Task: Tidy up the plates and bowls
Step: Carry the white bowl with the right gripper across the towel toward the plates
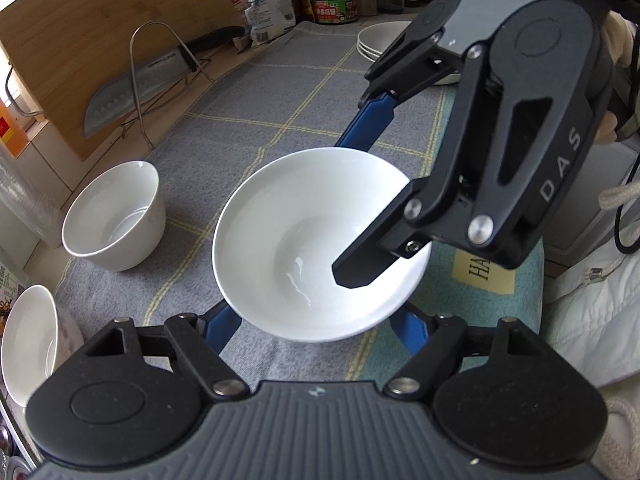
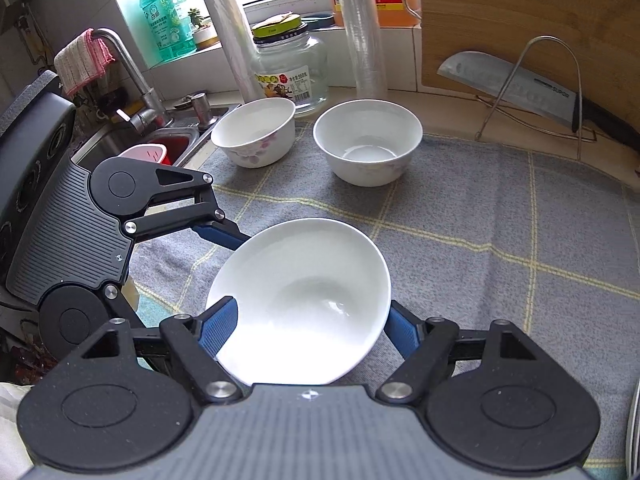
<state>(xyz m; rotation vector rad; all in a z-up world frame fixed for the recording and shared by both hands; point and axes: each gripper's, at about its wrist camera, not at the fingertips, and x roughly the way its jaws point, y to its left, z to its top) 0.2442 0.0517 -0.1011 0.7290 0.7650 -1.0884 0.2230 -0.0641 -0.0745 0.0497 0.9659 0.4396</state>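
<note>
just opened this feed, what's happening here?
A person with a handheld gripper in each hand is sorting dishes on a grey checked cloth. Both the left gripper and the right gripper hold the same shallow white bowl by its rim, tilted above the cloth. Two deeper bowls stand at the back near the sink, and a stack of plates sits at the other end.

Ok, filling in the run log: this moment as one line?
left gripper: shut on white bowl | right gripper: shut on white bowl | white bowl: tilted, over grey mat
</note>
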